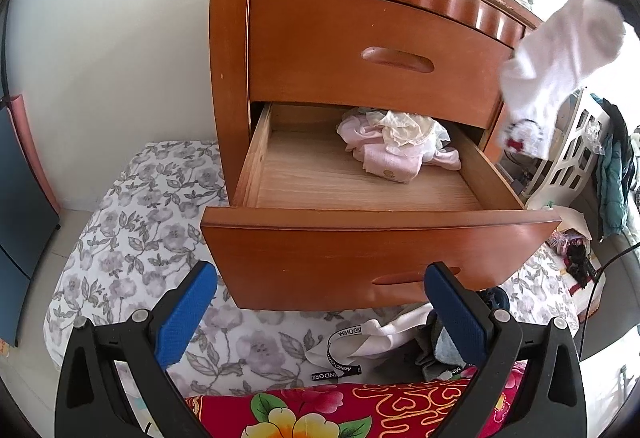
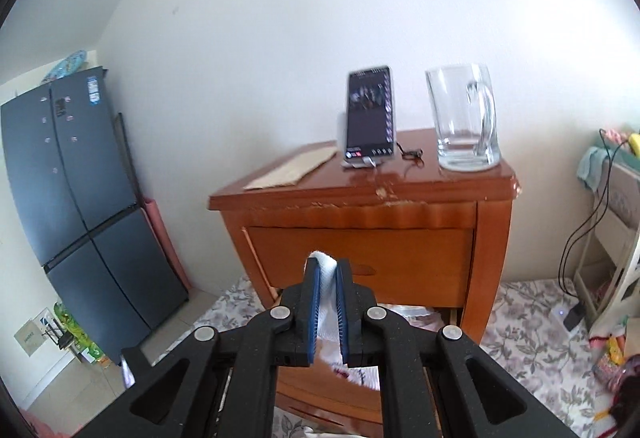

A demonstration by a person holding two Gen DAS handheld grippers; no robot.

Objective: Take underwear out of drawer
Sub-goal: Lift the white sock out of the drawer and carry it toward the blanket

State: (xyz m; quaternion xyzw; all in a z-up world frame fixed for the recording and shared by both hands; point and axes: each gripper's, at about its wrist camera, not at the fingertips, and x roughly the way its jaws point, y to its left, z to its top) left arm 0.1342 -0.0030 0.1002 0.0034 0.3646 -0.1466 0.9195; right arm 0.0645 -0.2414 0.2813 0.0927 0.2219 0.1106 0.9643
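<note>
**Underwear lifted clear of the open drawer**

Underwear of white cotton (image 2: 326, 302), with a small red and black print near its lower edge, is pinched between the blue pads of our right tool (image 2: 327, 274), whose fingers are clenched tight on the cloth. From the left wrist view we see the same white garment (image 1: 560, 65) hanging in the air at the upper right, beside the orange-brown wooden nightstand (image 1: 304, 17) and well above its pulled-out lower drawer (image 1: 360, 193). Inside that drawer a loose heap of pink and cream garments (image 1: 396, 145) lies toward the back right corner; the rest of the pale wooden bottom is bare.

Our left tool (image 1: 320, 278) hovers in front of the drawer's face with its blue-padded fingers spread wide, grasping nothing.

On the nightstand's top surface (image 2: 360, 181) we see a dark smartphone propped upright on a stand (image 2: 370, 113), a clear glass mug with a handle (image 2: 464, 117) to its right, and a flat tan envelope (image 2: 296, 169) to its left. A dark grey four-door refrigerator (image 2: 80, 205) stands against the wall at the left.
</note>
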